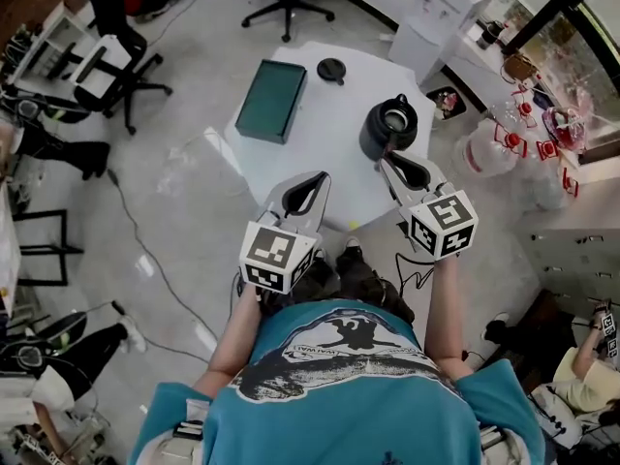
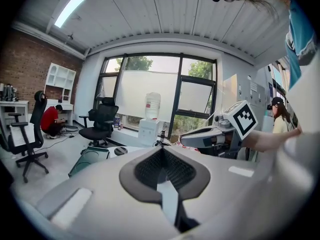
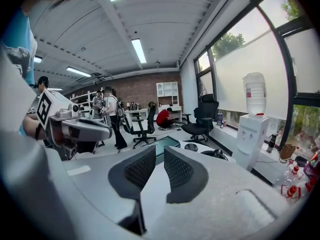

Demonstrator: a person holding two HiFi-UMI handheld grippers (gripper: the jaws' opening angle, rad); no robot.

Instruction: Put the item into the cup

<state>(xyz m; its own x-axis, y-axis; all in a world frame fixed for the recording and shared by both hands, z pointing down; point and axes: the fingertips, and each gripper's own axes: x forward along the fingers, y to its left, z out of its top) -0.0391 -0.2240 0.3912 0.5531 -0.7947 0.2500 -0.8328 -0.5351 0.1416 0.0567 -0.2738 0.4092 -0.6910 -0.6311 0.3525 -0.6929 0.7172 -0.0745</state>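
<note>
Overhead, a white table (image 1: 354,90) is seen in the head view, and on it a black cup (image 1: 390,126) is stood upright with its mouth open upward. A small round black item (image 1: 331,69) is laid flat on the far part of the table, apart from the cup and outside it, and a green tray (image 1: 272,100) is set to the left of both. Which of these is meant as the task's item cannot be told for certain; only the round piece is loose and small enough. The left gripper (image 1: 318,177) is held over the near edge of the table, away from every object. In the left gripper view its jaws are pressed together at the tips with nothing caught between them (image 2: 162,154). The tray (image 2: 90,159) and the round item (image 2: 120,151) are seen low beyond them. The right gripper (image 1: 386,159) is held just beside the near side of the cup, though contact cannot be made out. In the right gripper view its jaws are parted by a narrow gap and nothing is gripped (image 3: 159,151). Past its pads the tray (image 3: 162,145), the round item (image 3: 191,147) and the cup (image 3: 220,154) are lined up on the tabletop. A water dispenser (image 3: 250,131) is stood by the window behind.
</note>
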